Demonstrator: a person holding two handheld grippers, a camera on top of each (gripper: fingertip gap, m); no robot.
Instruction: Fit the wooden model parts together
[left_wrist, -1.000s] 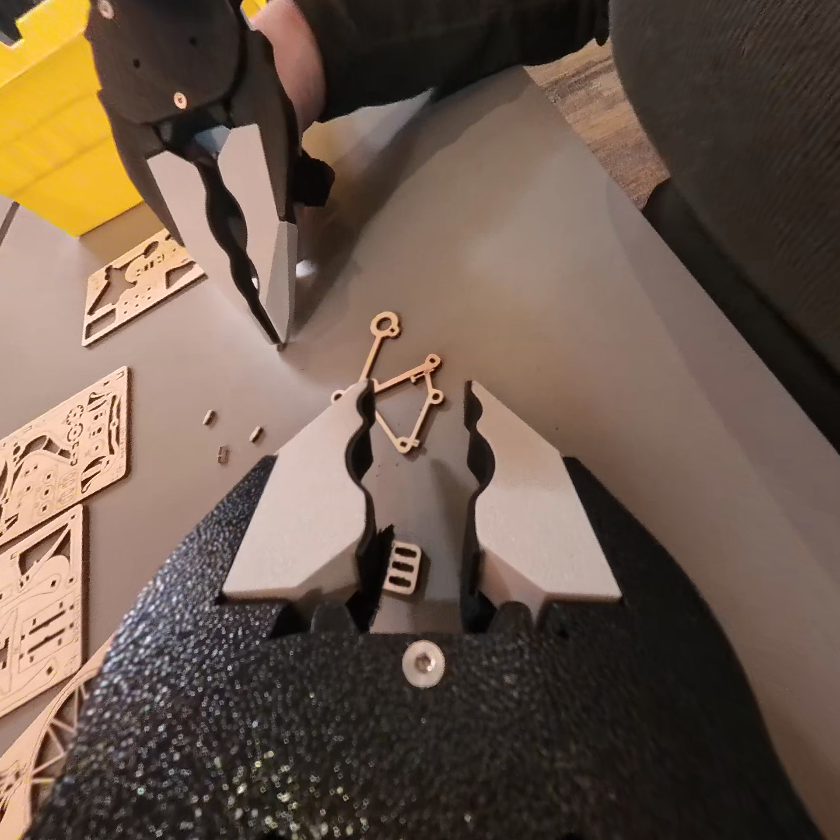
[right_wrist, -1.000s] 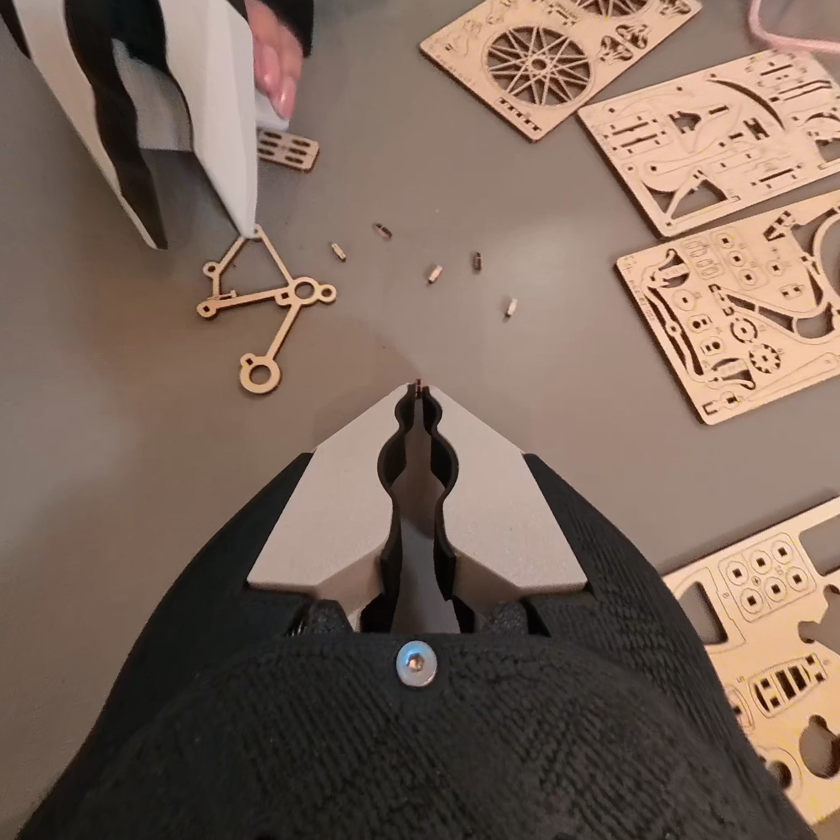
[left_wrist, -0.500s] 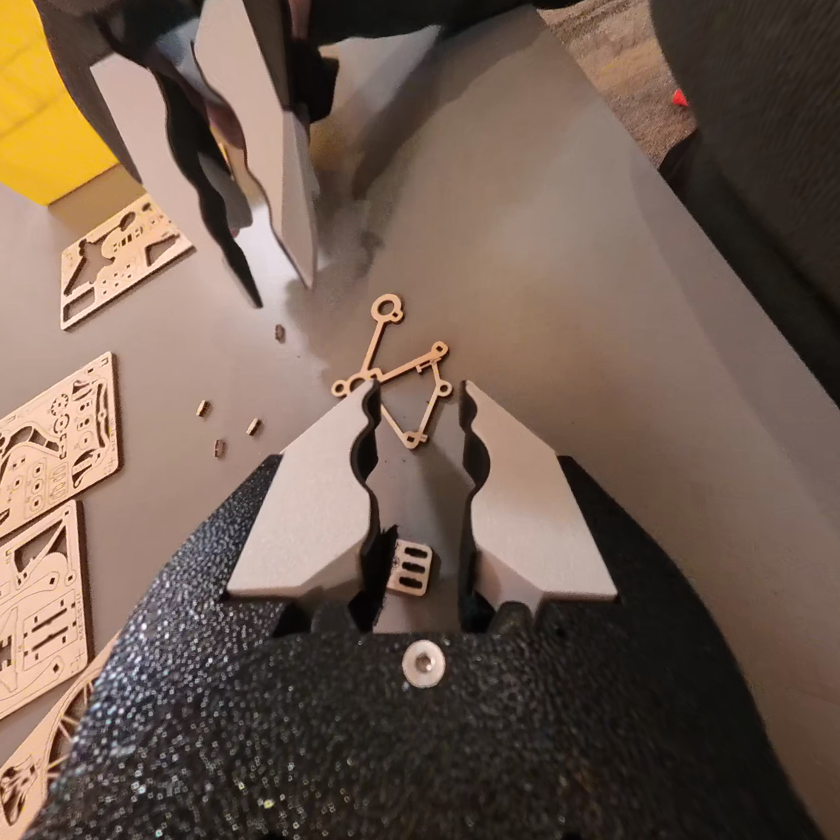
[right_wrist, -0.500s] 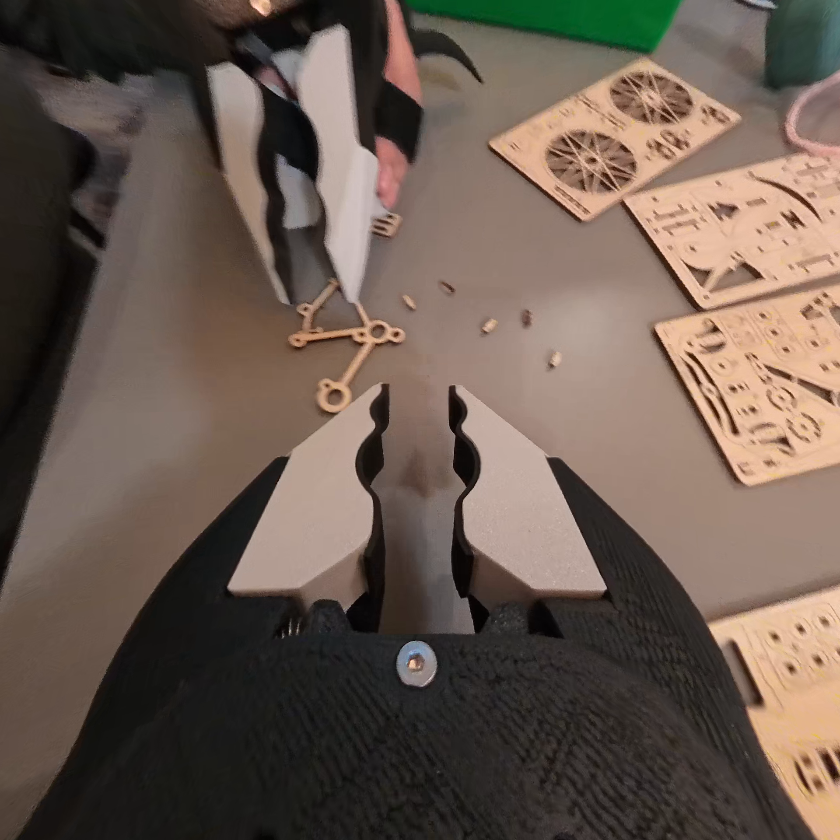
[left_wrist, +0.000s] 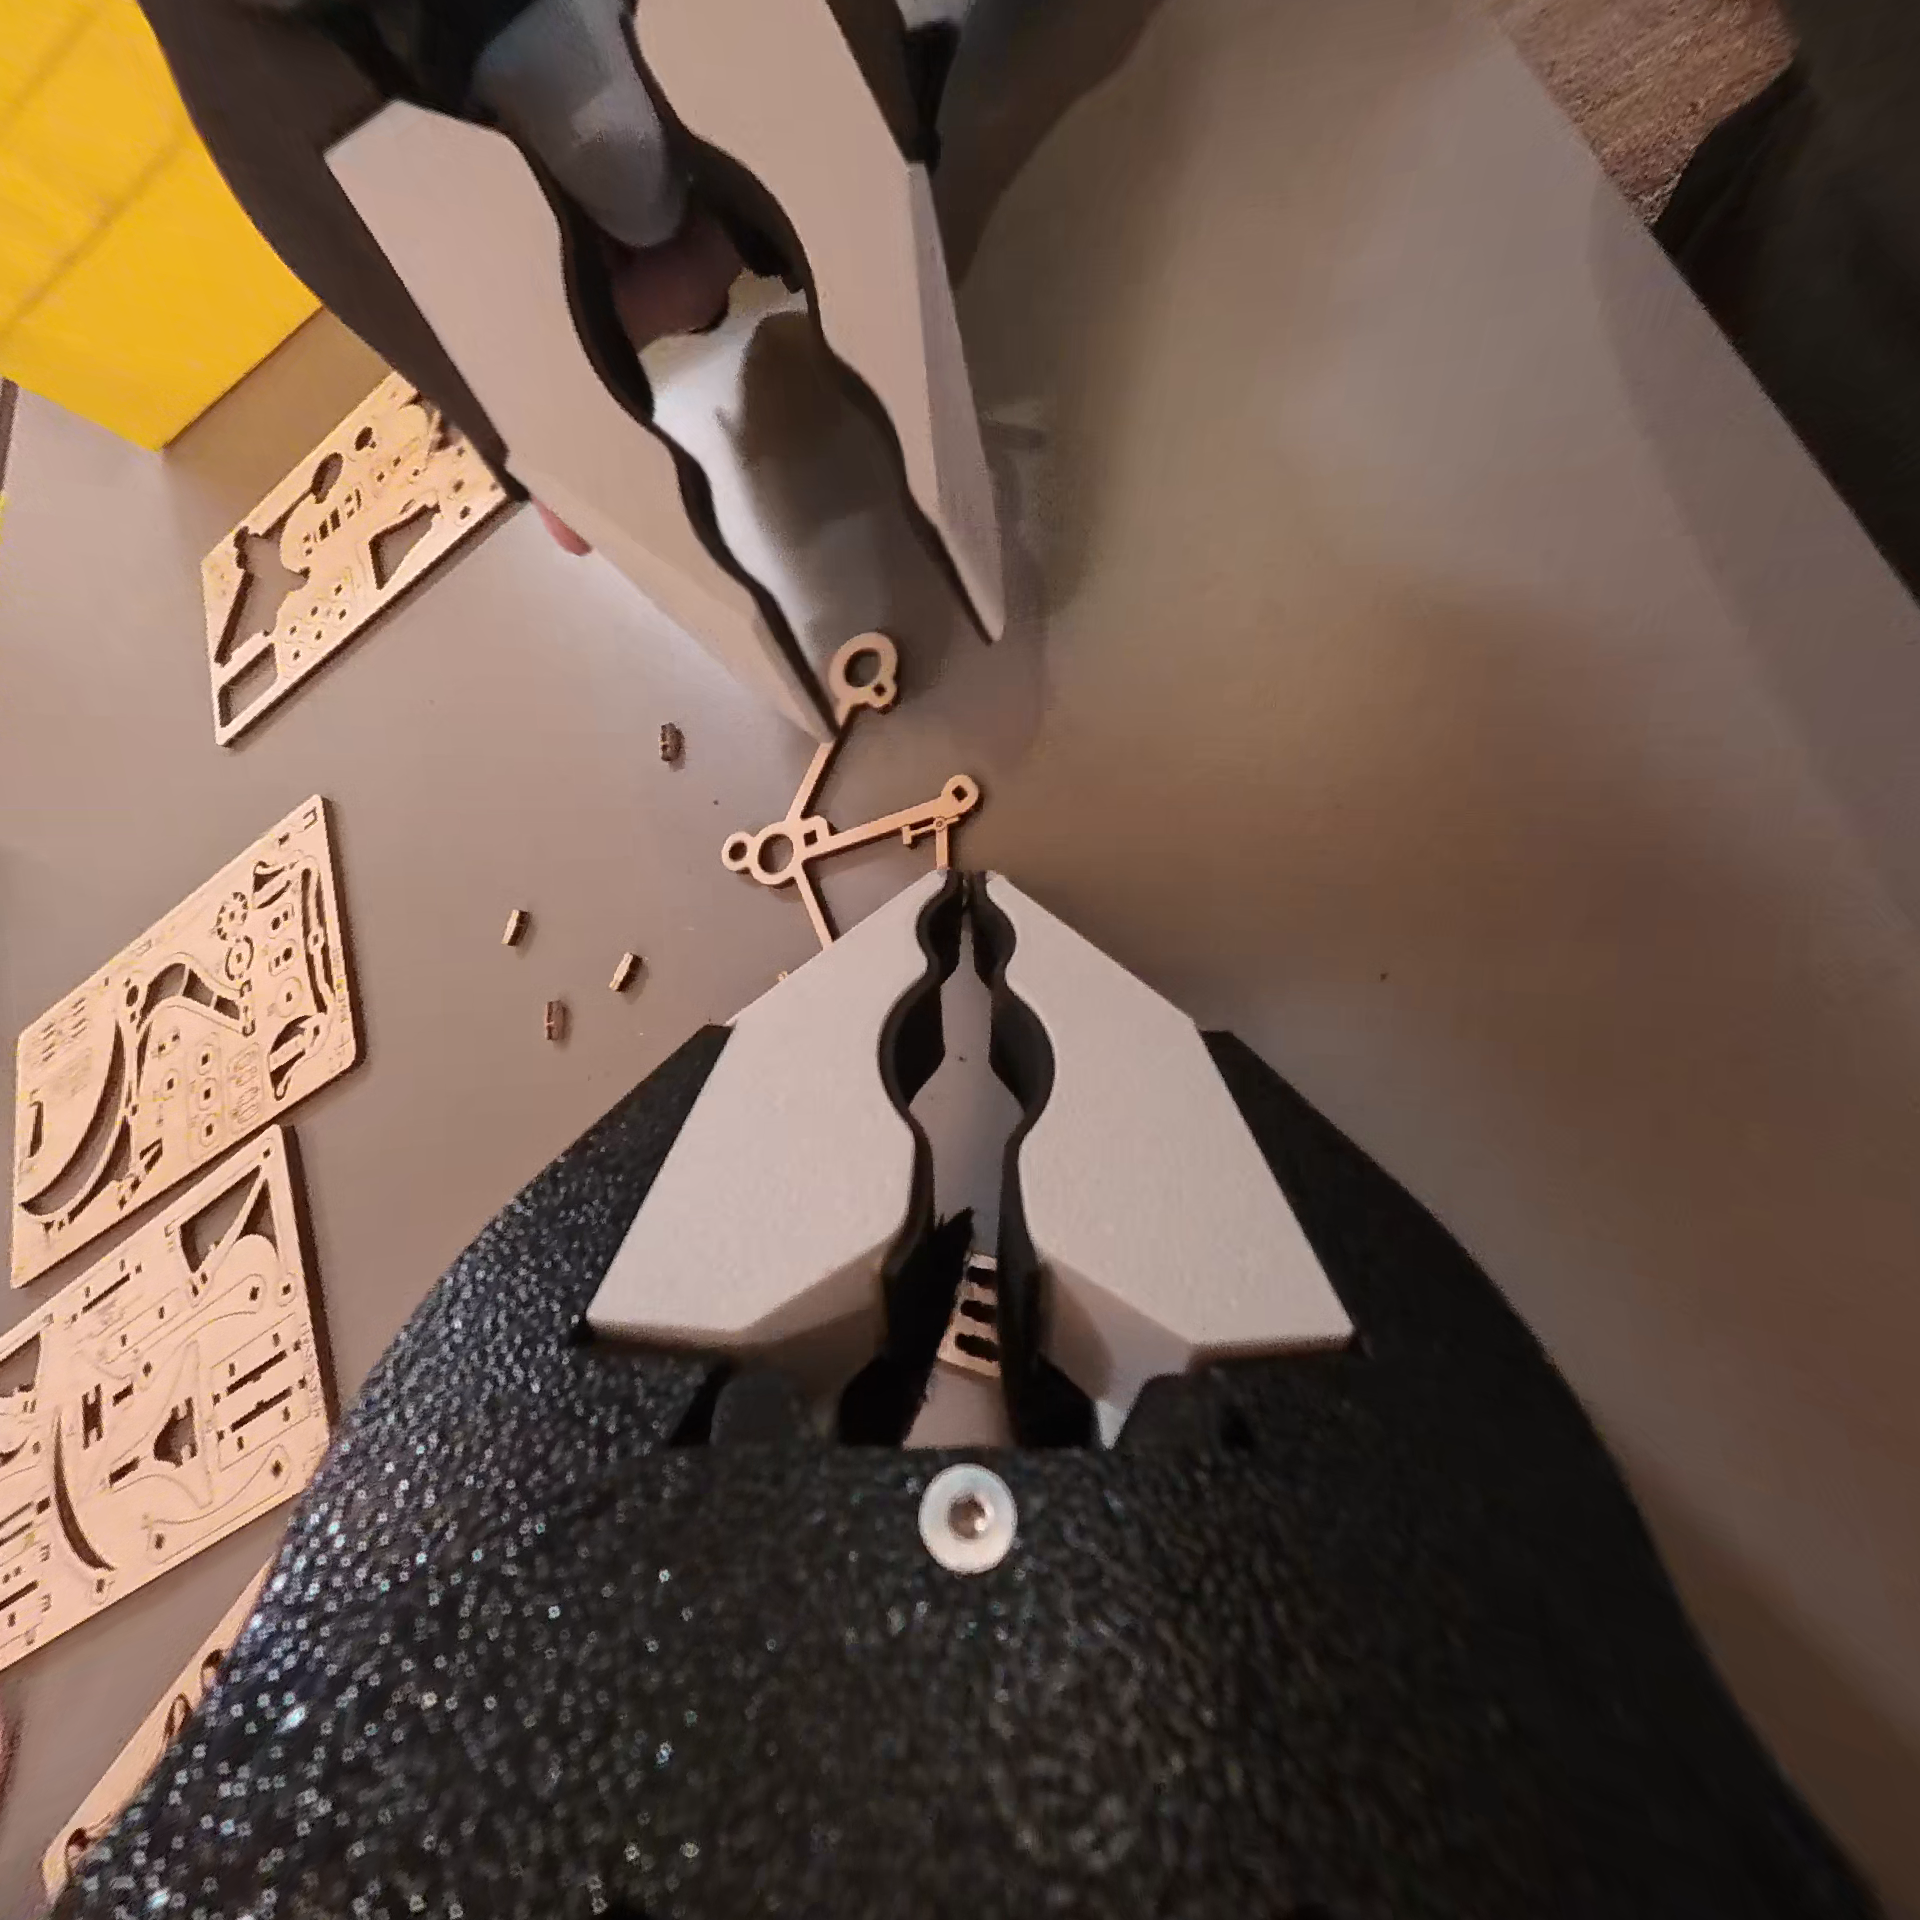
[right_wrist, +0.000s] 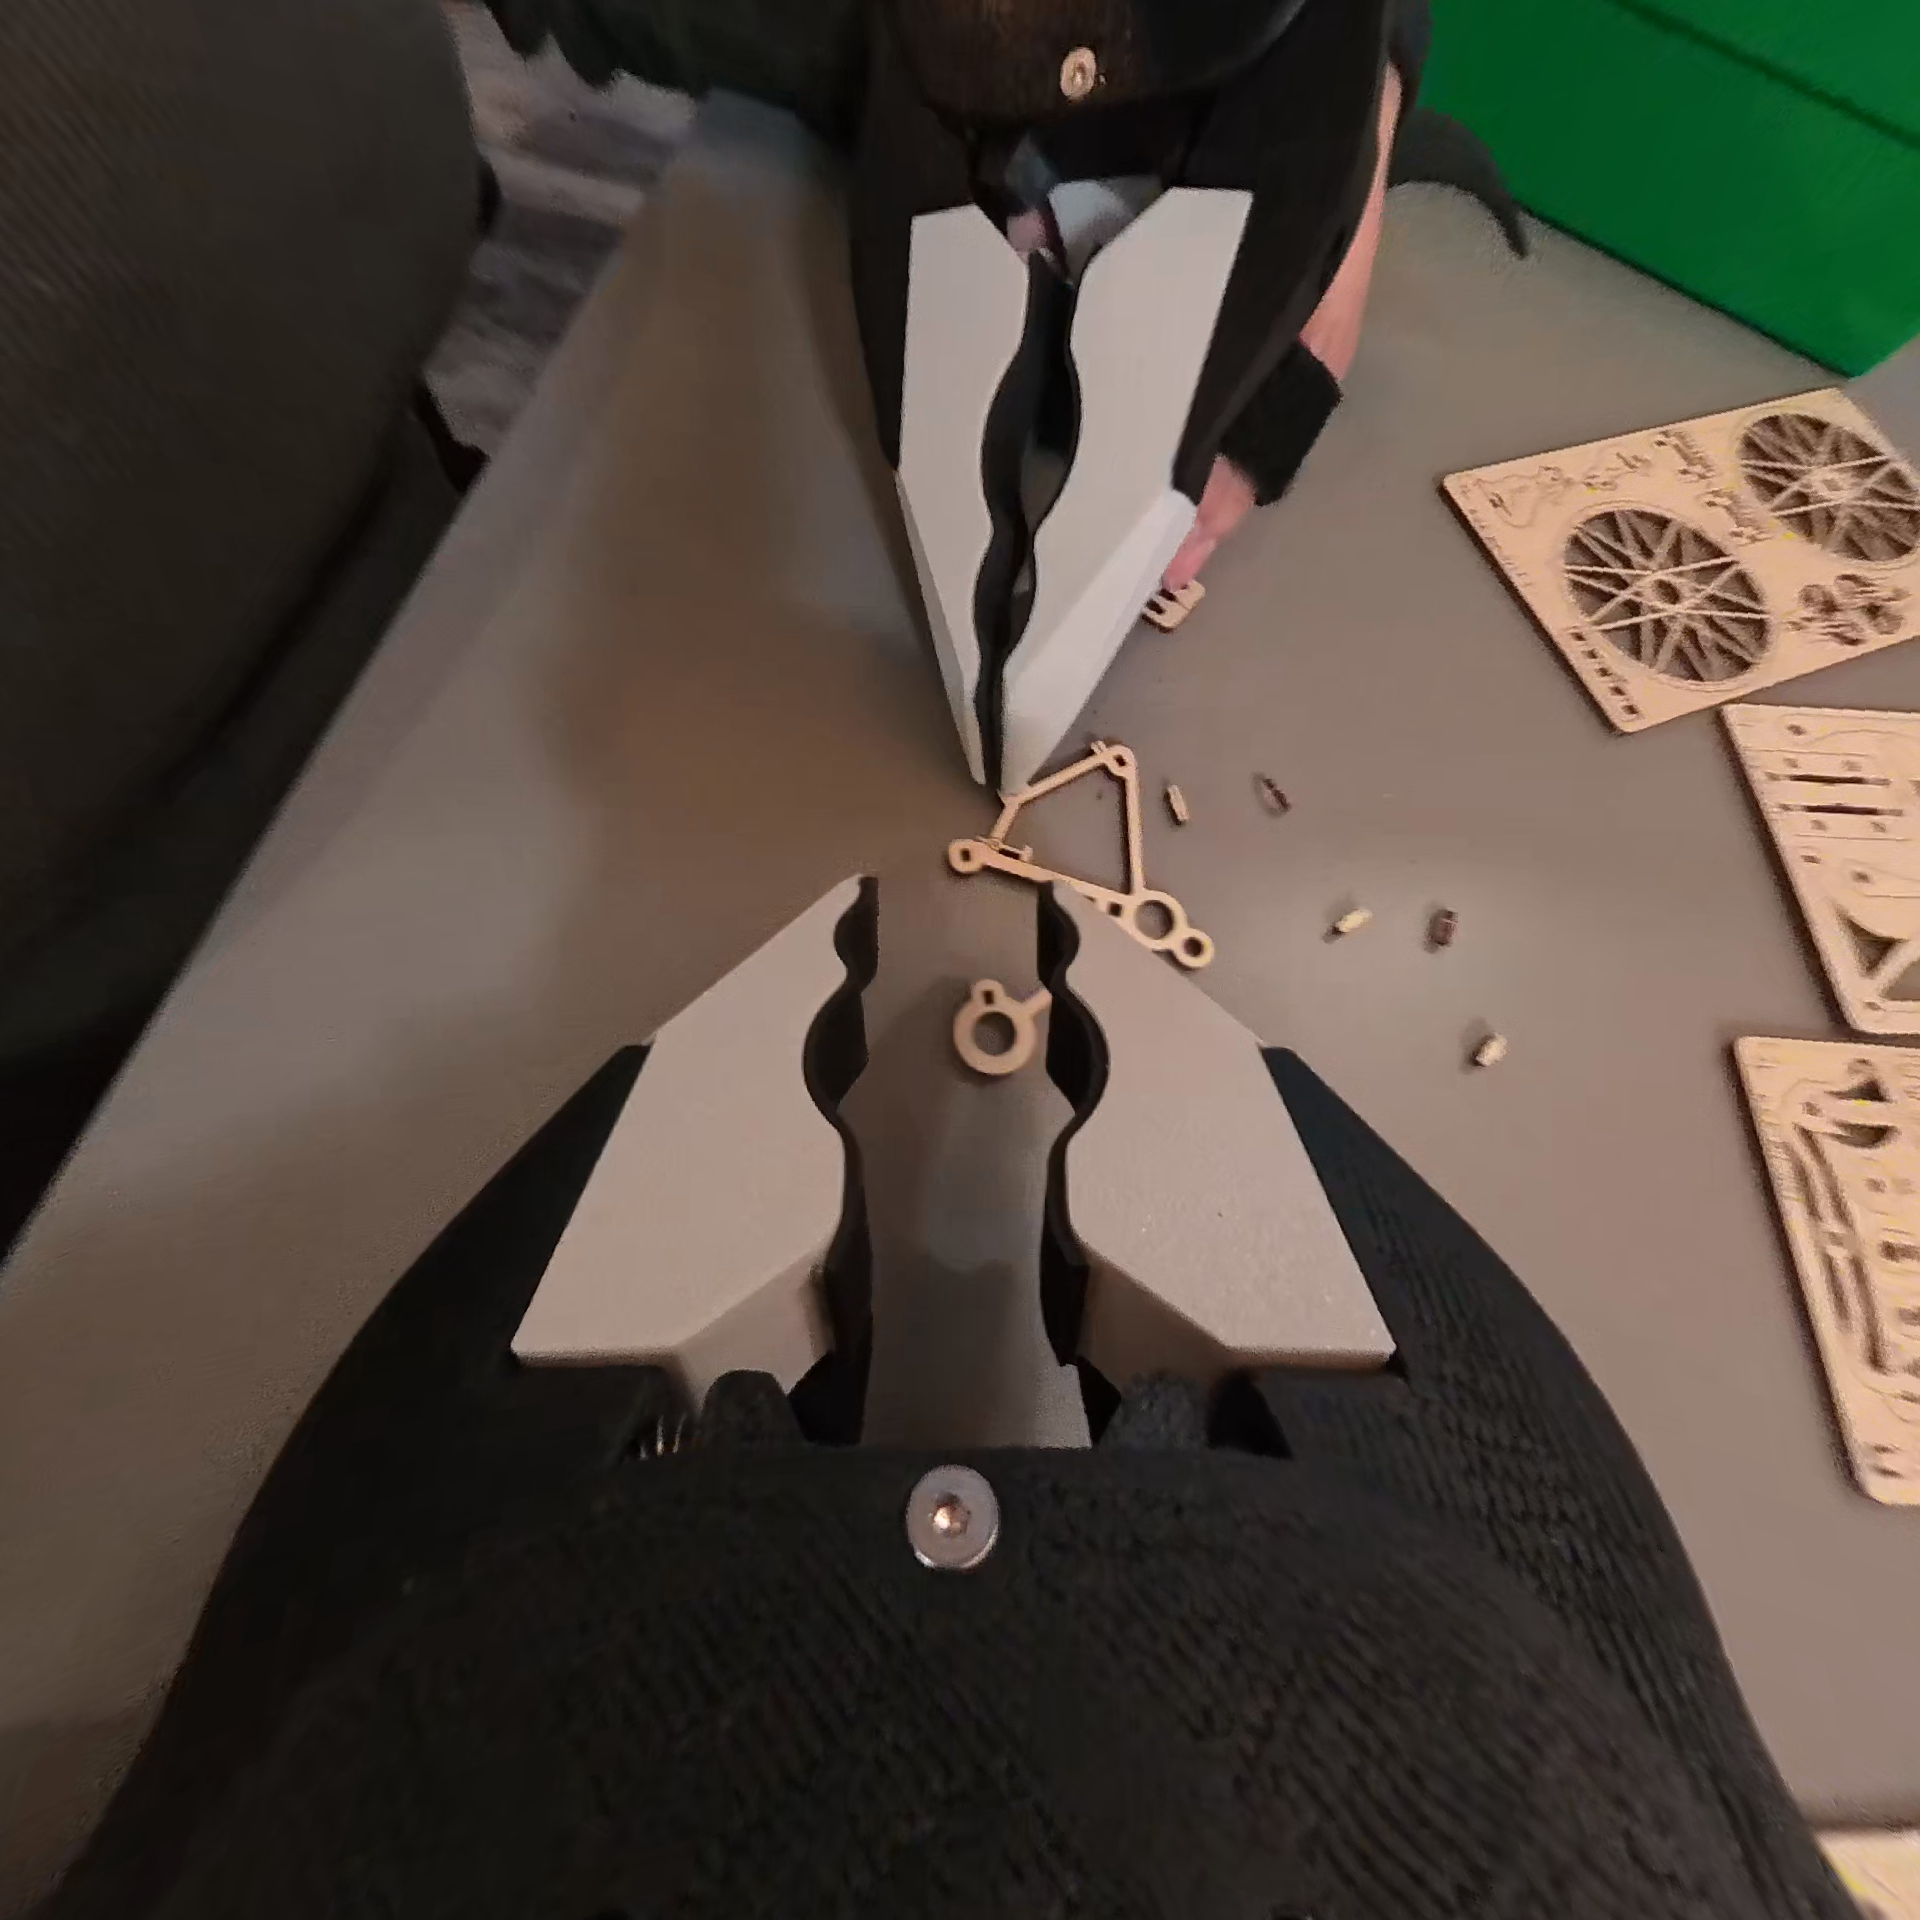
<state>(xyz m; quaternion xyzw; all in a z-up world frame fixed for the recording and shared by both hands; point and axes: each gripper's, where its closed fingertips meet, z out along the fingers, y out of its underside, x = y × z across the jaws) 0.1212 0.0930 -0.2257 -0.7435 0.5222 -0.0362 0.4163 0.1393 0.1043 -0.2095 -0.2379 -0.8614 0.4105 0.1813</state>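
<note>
Left gripper (left_wrist: 961, 878): tips are clenched together, set right at 1 corner of the wooden frame piece (left_wrist: 831, 831). A thin strut of the piece is seen running up to the tips; whether it is actually pinched cannot be told from either view.

Right gripper (right_wrist: 951, 894): released – fingers are held apart, pointed down at the grey table (left_wrist: 1351, 831). The ring end (right_wrist: 992, 1034) of the frame piece is seen between its 2 fingers, nearer the right-hand one, with no contact visible on the ring itself.

Frame piece: a flat, laser-cut triangular linkage with ringed lugs, lying on the table between the 2 grippers, which face each other tip to tip.

Also noted:
- 5 small wooden pegs (right_wrist: 1349, 921) are scattered on the table just beside the frame piece.
- A small slotted wooden plate (left_wrist: 971, 1320) is seen on the table under the left gripper, behind its tips.
- Several uncut part sheets (right_wrist: 1714, 551) are laid out beyond the pegs – 1 carries 2 spoked wheels.
- A yellow box (left_wrist: 104, 260) and a green box (right_wrist: 1662, 156) are seen at the table's far edges.
</note>
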